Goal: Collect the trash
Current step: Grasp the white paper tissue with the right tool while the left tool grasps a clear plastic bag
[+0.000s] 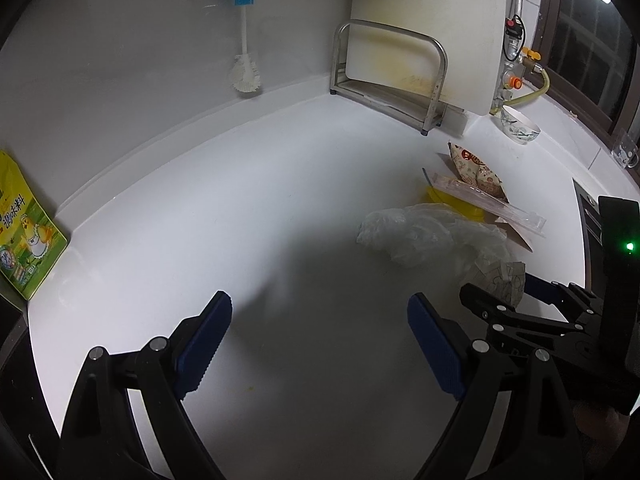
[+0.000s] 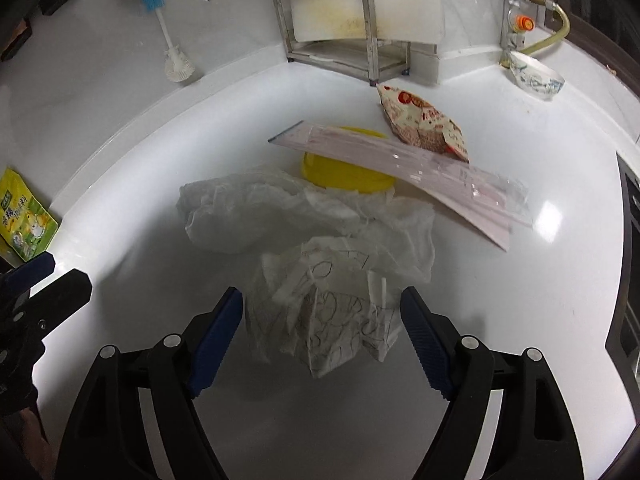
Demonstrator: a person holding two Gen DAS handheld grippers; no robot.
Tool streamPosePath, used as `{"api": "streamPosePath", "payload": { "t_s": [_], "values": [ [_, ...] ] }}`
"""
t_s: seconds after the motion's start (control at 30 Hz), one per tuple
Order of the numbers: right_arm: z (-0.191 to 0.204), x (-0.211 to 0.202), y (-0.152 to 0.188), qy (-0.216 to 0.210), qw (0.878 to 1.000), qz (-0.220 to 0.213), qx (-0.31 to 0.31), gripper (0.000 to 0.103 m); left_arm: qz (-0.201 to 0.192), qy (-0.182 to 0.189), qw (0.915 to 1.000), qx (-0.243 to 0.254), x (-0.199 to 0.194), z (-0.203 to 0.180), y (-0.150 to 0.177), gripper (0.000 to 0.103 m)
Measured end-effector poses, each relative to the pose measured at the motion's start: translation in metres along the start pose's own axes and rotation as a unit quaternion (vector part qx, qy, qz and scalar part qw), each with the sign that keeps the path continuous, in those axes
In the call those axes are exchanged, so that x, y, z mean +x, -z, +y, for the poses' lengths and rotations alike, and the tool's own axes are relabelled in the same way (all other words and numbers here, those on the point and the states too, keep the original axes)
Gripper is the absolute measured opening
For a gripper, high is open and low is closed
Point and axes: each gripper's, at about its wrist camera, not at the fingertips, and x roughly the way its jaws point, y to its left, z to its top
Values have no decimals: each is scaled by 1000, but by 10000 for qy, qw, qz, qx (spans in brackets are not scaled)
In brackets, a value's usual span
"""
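Observation:
In the right wrist view a crumpled sheet of scribbled white paper lies on the white counter. My right gripper is open, with one blue pad on each side of the paper. Behind the paper lie a crumpled white plastic bag, a yellow lid, a clear packet of straws and a red-and-white snack wrapper. My left gripper is open over bare counter, left of the pile. The left wrist view shows the right gripper around the paper.
A cutting board in a metal rack stands at the back wall, with a blue-handled brush to its left. A patterned bowl sits at the back right near gas fittings. A green-yellow seasoning bag leans far left. A dark hob edge borders the right.

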Motion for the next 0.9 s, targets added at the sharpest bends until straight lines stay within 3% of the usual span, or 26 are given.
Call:
{"api": "streamPosePath", "payload": {
  "t_s": [0.1, 0.23, 0.43, 0.9],
  "values": [
    [1, -2, 0, -6, 10000, -63, -44, 76, -8, 15, 10000, 2, 0, -1, 0, 88],
    [0, -2, 0, -96, 9999, -26, -76, 53, -28, 75, 10000, 59, 2, -7, -2, 88],
    [-7, -9, 4, -259, 9996, -45, 63, 37, -46, 199, 9997, 136, 8, -18, -9, 88],
    [-56, -49, 32, -197, 9970, -189, 720, 36, -71, 397, 9975, 582, 46, -61, -25, 92]
  ]
}}
